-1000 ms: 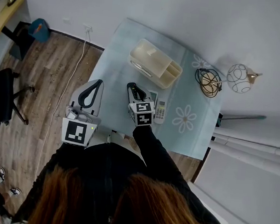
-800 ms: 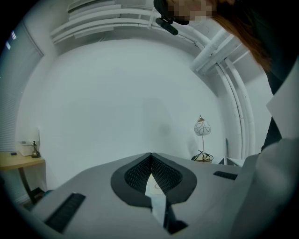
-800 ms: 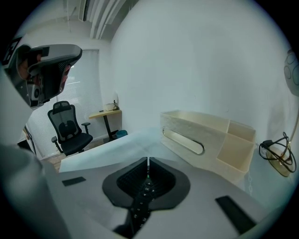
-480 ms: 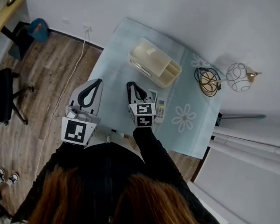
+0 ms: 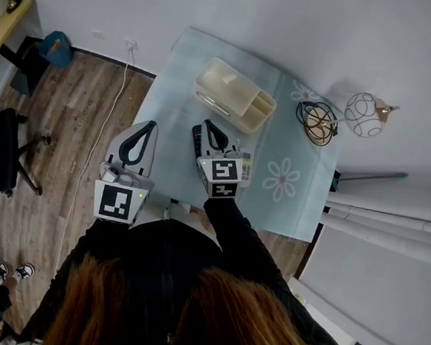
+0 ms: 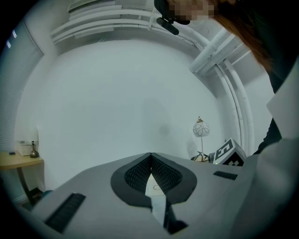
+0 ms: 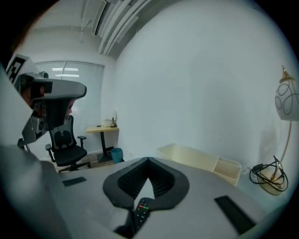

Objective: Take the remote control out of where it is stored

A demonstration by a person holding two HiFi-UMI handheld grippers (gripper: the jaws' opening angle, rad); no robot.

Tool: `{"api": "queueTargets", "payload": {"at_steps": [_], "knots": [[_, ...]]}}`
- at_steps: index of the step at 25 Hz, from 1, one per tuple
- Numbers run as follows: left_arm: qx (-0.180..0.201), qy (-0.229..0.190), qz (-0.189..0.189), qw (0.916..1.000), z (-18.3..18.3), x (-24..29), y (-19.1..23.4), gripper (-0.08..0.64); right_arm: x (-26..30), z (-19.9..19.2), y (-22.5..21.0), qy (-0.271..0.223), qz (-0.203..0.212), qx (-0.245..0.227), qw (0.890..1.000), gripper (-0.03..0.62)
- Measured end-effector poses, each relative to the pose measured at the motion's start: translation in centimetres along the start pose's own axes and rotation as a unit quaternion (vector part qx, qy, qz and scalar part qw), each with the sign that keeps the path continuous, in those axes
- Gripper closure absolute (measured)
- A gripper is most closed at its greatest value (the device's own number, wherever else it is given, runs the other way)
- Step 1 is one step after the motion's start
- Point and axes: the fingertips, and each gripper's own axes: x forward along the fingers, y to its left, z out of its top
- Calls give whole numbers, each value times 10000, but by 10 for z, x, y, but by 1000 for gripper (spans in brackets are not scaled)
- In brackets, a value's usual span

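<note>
Jaws of the right gripper (image 7: 148,159) meet at their tips, and a black remote control (image 7: 141,212) with coloured buttons sits in the slot behind those tips, lengthwise along the jaws. It looks pinched there, though the wide-angle view leaves some doubt whether the pads truly press it or it lies just beneath. That gripper hangs above the table (image 5: 175,86), which wears a pale blue cloth with white flowers. It is on the near side of a cream storage box (image 5: 227,80) and apart from it. A white remote (image 5: 245,166) lies on the cloth just beside the right gripper. The left gripper (image 6: 150,156) has its jaws together with nothing between them, and is held at the table's left edge. Near the table's far right corner are a wire basket (image 5: 318,124) and a wire-ball lamp (image 5: 361,115).
</note>
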Motion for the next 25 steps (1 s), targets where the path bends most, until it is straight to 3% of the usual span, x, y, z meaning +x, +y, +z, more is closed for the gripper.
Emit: {"api": "queueTargets", "payload": {"at_steps": [17,25], "knots": [[27,-91,-104,9999,6,6,-6,555,-68,86,6,-1272,30,-133,9918,578],[54,-142,-128,9998,9,6,-10,555,-100,107,7,-1517,64,-74,9884,578]]}}
